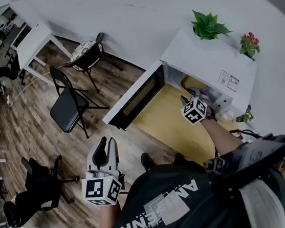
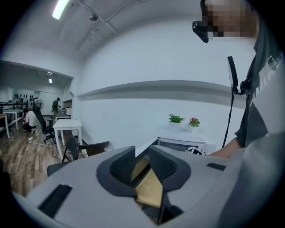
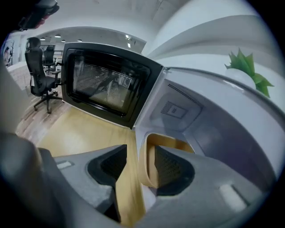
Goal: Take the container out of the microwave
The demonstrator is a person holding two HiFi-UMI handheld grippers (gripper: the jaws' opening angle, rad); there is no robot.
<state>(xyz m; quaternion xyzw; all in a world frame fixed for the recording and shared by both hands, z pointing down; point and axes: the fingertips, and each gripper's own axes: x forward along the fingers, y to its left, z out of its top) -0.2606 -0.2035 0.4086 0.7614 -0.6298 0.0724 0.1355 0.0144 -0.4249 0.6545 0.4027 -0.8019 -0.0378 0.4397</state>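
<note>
Noting the container (image 3: 171,141) first: a tan, open-topped vessel on the floor of the microwave (image 1: 212,56) cavity, close to the mouth, not yet lifted. In the head view only a sliver of it (image 1: 189,82) shows past the right gripper.

Right gripper (image 3: 139,156): jaws apart and straddling the container's near wall, one jaw inside the rim and the other outside it. A gap shows between the outer jaw and the wall, so we read this as lined up for a pinch, not clamped. Gripping the rim makes sense to us, since the body looks too broad for the jaws to span. In the head view the right gripper (image 1: 191,95) reaches into the cavity with the forearm stretched over the counter (image 1: 166,121).

Microwave door (image 1: 133,99): swung fully open to the left over the counter, leaving the reach unobstructed. The microwave stands at the counter's far edge, against the wall, with a green plant (image 1: 208,25) on top.

Left gripper (image 1: 106,143): held low and back, off the counter's near edge and well apart from the microwave. Its own view shows the jaws (image 2: 141,162) slightly apart with nothing between them. We judge it is parked clear of the work.

Step in hand, our judgement: close on the rim, then draw the container straight out, level.
</note>
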